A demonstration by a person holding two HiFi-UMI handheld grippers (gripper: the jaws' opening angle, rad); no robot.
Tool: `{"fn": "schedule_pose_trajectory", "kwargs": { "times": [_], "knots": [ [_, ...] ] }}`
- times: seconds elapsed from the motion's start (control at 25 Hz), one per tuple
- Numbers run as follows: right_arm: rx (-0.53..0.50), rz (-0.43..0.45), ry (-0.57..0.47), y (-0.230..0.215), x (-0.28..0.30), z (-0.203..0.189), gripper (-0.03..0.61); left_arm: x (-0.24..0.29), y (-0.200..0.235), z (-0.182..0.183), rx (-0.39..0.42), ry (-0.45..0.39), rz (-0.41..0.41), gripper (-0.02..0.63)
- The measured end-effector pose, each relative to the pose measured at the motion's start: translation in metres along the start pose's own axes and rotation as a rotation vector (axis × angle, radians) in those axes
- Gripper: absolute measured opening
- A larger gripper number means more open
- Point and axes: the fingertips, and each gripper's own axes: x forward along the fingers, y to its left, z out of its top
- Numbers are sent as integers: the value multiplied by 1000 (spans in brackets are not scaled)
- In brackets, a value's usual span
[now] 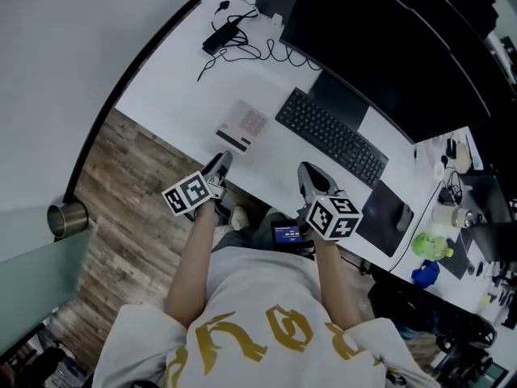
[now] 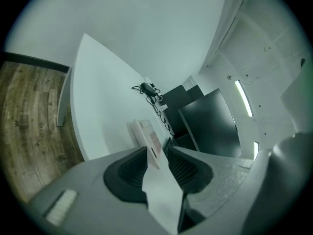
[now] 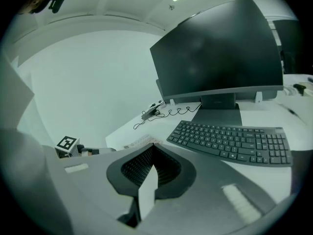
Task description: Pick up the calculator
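Note:
The calculator (image 1: 242,124) is a flat white unit with pinkish keys, lying on the white desk (image 1: 178,79) left of the keyboard. My left gripper (image 1: 220,163) hovers at the desk's near edge, just short of it and apart from it. In the left gripper view the calculator (image 2: 149,140) shows through the narrow gap of the open left gripper (image 2: 157,153), with nothing held. My right gripper (image 1: 307,173) hangs at the desk edge in front of the keyboard. Its view shows the right gripper (image 3: 153,148) shut and empty, with the calculator (image 3: 138,142) low at its left.
A black keyboard (image 1: 331,136) and large dark monitor (image 1: 380,47) sit right of the calculator. A power brick with cables (image 1: 222,35) lies at the far left. A dark mouse pad (image 1: 386,217) and small green and blue items (image 1: 432,245) are on the right.

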Motion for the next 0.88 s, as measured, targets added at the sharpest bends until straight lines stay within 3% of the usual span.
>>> {"fn": "schedule_pose_trajectory", "kwargs": {
  "times": [0.24,0.52,0.88],
  "knots": [
    [20,1,26,-16,21,6,26,15,18,4,-79,-3,47,120],
    [41,13,68,-36,47,4,26,33,25,9,-199,-31,31,121],
    [80,-5,113,-61,62,-4,26,57,31,15,-273,-41,36,120]
  ]
}}
